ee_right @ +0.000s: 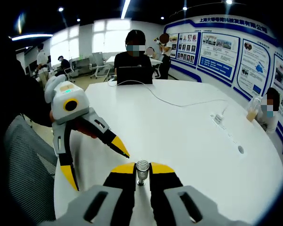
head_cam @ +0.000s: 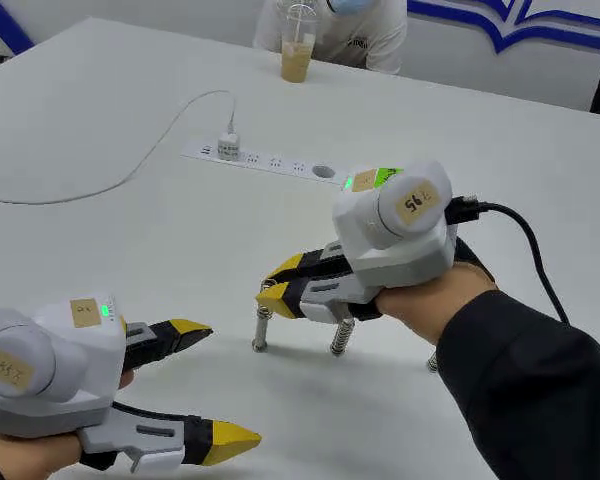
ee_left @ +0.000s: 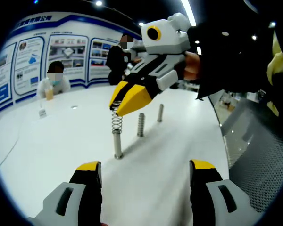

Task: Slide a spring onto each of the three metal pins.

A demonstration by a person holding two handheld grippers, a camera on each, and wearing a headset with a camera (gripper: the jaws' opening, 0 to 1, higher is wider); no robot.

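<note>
Right claw (head_cam: 277, 284) pinching a spring (ee_left: 116, 121) at the top of the end pin (ee_left: 118, 147).

The right claw's jaws are almost closed, one yellow tip on either side of the spring's upper coils. The spring stands upright on the end pin, with bare shaft showing below it down to the white tabletop (head_cam: 130, 230). The three pins stand in a row. The middle pin (ee_left: 140, 125), just beside the end pin, carries a second spring (head_cam: 341, 335). The third pin (ee_left: 160, 113) stands beyond it, too small to tell whether it has one. The left claw (head_cam: 215, 385) hovers low over the tabletop near the end pin, apart from it, jaws spread wide and empty.
</note>
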